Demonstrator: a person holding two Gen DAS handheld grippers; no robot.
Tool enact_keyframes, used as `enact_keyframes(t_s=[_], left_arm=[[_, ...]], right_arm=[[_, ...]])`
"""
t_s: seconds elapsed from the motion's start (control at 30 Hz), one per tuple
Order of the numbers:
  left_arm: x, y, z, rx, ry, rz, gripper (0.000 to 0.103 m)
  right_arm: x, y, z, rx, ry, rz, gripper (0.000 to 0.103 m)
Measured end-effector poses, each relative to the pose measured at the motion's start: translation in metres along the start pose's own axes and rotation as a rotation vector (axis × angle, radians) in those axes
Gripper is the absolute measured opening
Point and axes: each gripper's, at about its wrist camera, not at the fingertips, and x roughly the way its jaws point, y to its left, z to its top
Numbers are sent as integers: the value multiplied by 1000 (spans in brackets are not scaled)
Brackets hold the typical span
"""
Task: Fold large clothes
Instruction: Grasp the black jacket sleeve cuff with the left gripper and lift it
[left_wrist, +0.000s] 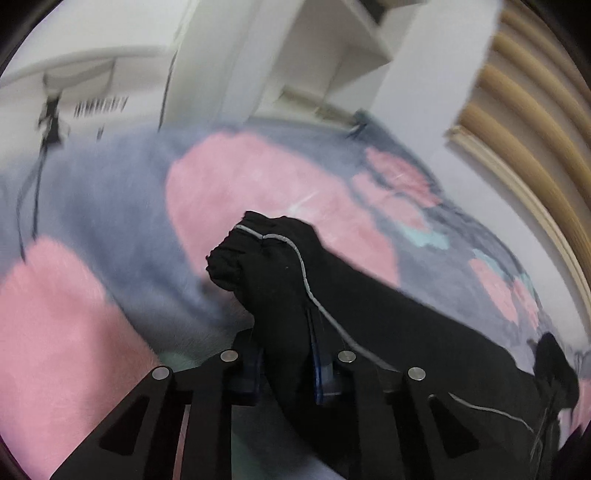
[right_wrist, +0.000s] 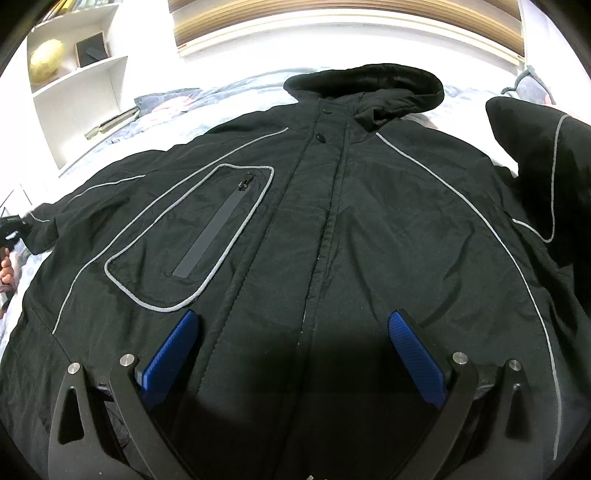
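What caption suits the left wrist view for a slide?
Left gripper shut on the black jacket sleeve, above a pink-and-grey blanket.

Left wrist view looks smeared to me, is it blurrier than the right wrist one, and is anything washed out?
Left wrist view: motion-blurred across the pink and grey blanket and the shelves, only the black sleeve in the left claw fairly crisp. Right wrist view: sharp on the jacket, bedding beyond the hood blown out white, a dark shadow between the right claw fingers; both bowed by fisheye.
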Motion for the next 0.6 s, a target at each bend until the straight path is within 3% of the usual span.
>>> enact_keyframes(t_s=[0.13,0.3,0.5,0.6], left_arm=[[-47,-50,2,141,-82,-113,16],[-97,-143,-17,342,-134,-283,14],[-135,-247,-67,529,-114,-481,13],[-139,-297,-102,617,-64,-562,13]], right_arm=[[1,0,0,3,0,3,103],[1,-2,0,9,-4,8,103],[0,-2,-2,16,-10,16,103],[0,-3,-2,21,-14,22,103]])
